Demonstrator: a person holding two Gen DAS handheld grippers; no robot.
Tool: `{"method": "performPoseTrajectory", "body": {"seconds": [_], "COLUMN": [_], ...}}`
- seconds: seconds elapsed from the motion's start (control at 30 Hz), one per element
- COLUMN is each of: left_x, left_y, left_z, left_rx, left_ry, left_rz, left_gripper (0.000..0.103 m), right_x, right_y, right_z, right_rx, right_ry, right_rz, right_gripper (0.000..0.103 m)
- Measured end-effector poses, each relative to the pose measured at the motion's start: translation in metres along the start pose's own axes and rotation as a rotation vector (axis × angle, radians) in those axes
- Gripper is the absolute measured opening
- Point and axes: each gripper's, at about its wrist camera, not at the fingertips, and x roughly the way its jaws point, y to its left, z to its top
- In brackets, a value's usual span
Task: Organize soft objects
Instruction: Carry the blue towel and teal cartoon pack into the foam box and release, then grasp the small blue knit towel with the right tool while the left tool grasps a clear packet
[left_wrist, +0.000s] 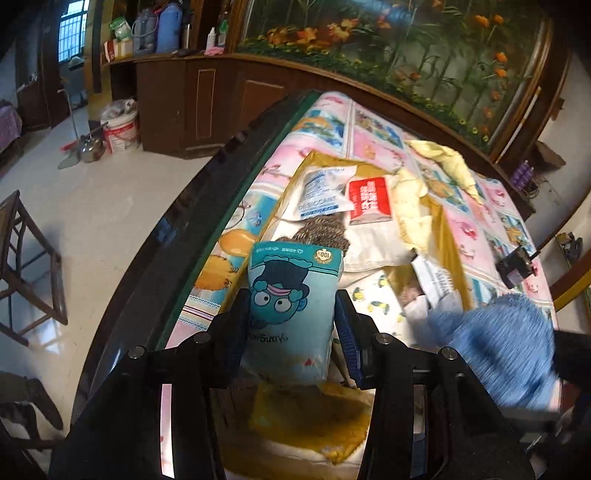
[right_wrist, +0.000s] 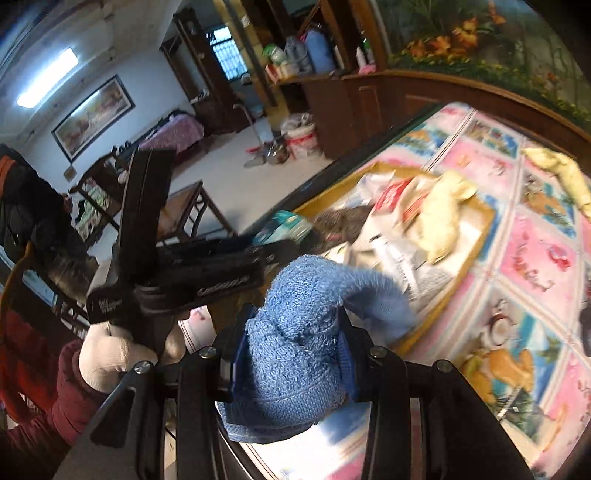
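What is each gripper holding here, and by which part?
The left gripper pinches the tissue pack across its middle. The right gripper clamps the bunched blue towel around its middle.

Blue towel (right_wrist: 291, 347): looped terry cloth, rough. Tissue pack (left_wrist: 291, 306): glossy printed plastic film. Cabinet (left_wrist: 207, 99): dark polished wood.

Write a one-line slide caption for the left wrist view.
Left gripper clasps a teal cartoon tissue pack above a yellow-rimmed tray of soft packets; a blurred blue towel enters at right.
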Motion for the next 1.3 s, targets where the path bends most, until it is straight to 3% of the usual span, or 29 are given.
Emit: {"method": "performPoseTrajectory", "body": {"seconds": [0.23, 0.37, 0.53, 0.63, 0.77, 1.0, 1.3], "left_x": [-0.010, -0.029, -0.055, -0.072, -0.092, -0.106, -0.108], "left_y": [-0.003, -0.015, -0.034, -0.040, -0.045, -0.061, -0.079], "left_z": [0.001, 0.000, -0.002, -0.004, -0.011, -0.022, -0.031], "left_rx": [-0.016, 0.005, 0.021, 0.038, 0.048, 0.069, 0.096], "left_ry": [-0.014, -0.074, -0.161, -0.227, -0.313, -0.341, -0.326], "left_rz": [-0.001, 0.032, 0.183, 0.286, 0.367, 0.399, 0.419], "left_gripper": [0.051, 0.051, 0.051, 0.064, 0.070, 0.070, 0.070], "right_x": [0.058, 0.061, 0.060, 0.048, 0.025, -0.007, -0.031], "right_y": [-0.007, 0.007, 0.021, 0.027, 0.038, 0.038, 0.011], "right_z": [-0.007, -0.009, -0.012, -0.015, -0.020, -0.032, -0.045], "right_rx": [0.036, -0.046, -0.129, -0.181, -0.242, -0.223, -0.088], "right_ry": [0.134, 0.130, 0.107, 0.075, 0.005, -0.070, -0.111], "right_rz": [0.005, -0.070, -0.141, -0.129, -0.136, -0.131, -0.121], "right_gripper": [0.040, 0.043, 0.050, 0.064, 0.066, 0.066, 0.066]}}
